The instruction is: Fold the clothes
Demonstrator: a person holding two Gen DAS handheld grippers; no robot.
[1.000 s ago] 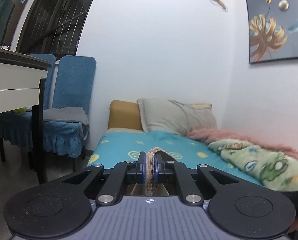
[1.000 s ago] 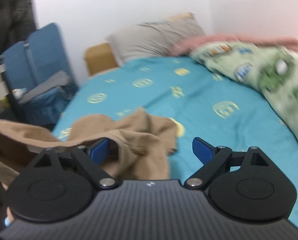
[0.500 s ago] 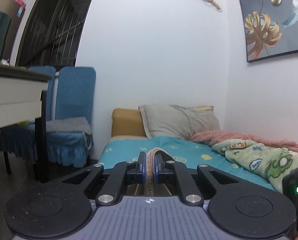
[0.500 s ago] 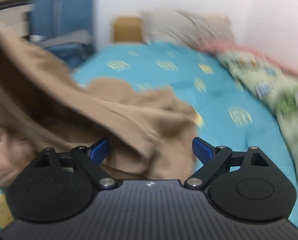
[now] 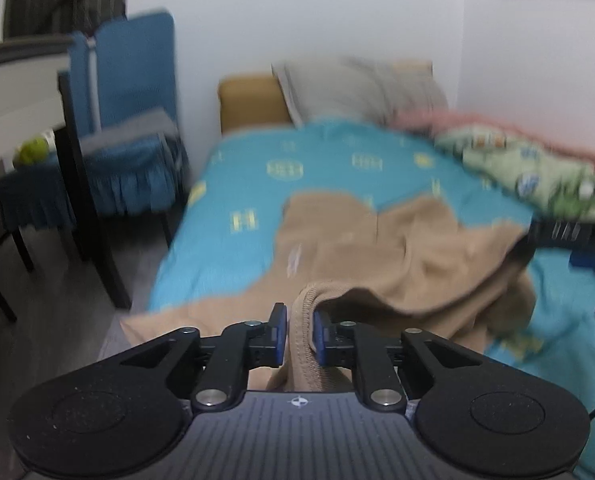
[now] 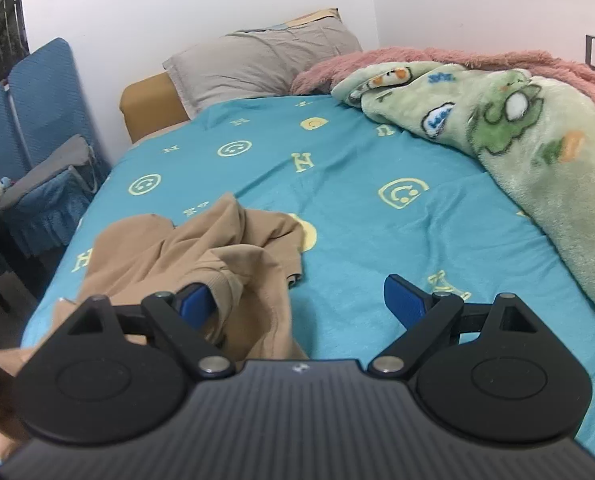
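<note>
Left gripper [image 5: 299,334]: the jaws are closed on a ribbed, stitched hem of the tan garment [image 5: 397,256], with the band standing up between the blue pads. From the pinch, the cloth runs forward toward 12 o'clock and spreads onto the bed [image 5: 225,184], with a raised fold toward 2 o'clock. This view is motion-blurred, so finer detail of the cloth cannot be read.

Right gripper [image 6: 297,302]: the jaws are spread wide and grip nothing. The left pad sits against a fold of the tan garment [image 6: 201,252]; whether cloth lies between the pads cannot be told. The right pad hangs over bare sheet.

Garment position: crumpled in a loose heap near the foot of the bed, at 10 o'clock from the right gripper, with one edge trailing off the near side. It is not flat and shows no neat fold.

Handling: the fabric looks like a soft, light knit. It drapes and bunches freely, holds no shape, and is not fragile. Expect it to sag between two holds.

Hold points: take it by hems, cuffs or seams, where the doubled cloth gives a firmer bite. A second hold on the same hem, well apart from the left pinch, would let the panel hang straight.

Surroundings: a grey pillow [image 6: 257,64] at 12 o'clock, a green blanket [image 6: 517,136] at 2 o'clock, blue chairs [image 6: 33,92] at 10 o'clock.
</note>
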